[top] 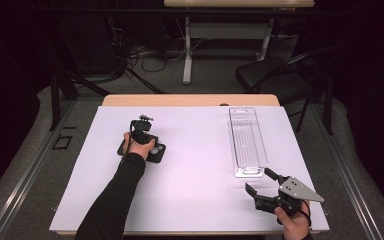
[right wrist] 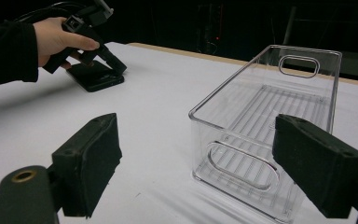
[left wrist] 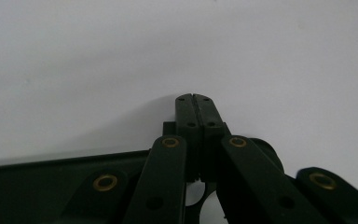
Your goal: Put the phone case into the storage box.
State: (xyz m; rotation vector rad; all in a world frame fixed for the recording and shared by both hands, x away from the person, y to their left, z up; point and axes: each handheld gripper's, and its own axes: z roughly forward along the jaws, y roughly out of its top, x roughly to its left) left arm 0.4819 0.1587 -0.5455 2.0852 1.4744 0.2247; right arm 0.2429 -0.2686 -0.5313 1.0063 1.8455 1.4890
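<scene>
Fingers of the left gripper (left wrist: 194,100) clenched together, nothing between them, tips down at the flat black object (top: 142,149) on the left of the white table cover (top: 190,175). Black object lying flat, partly under the left hand (top: 139,148), well apart from the clear plastic bin (top: 247,140) on the right. Right gripper (top: 261,183) released, jaws spread wide, empty, just near of the bin's near end, held low at the near right edge.
</scene>
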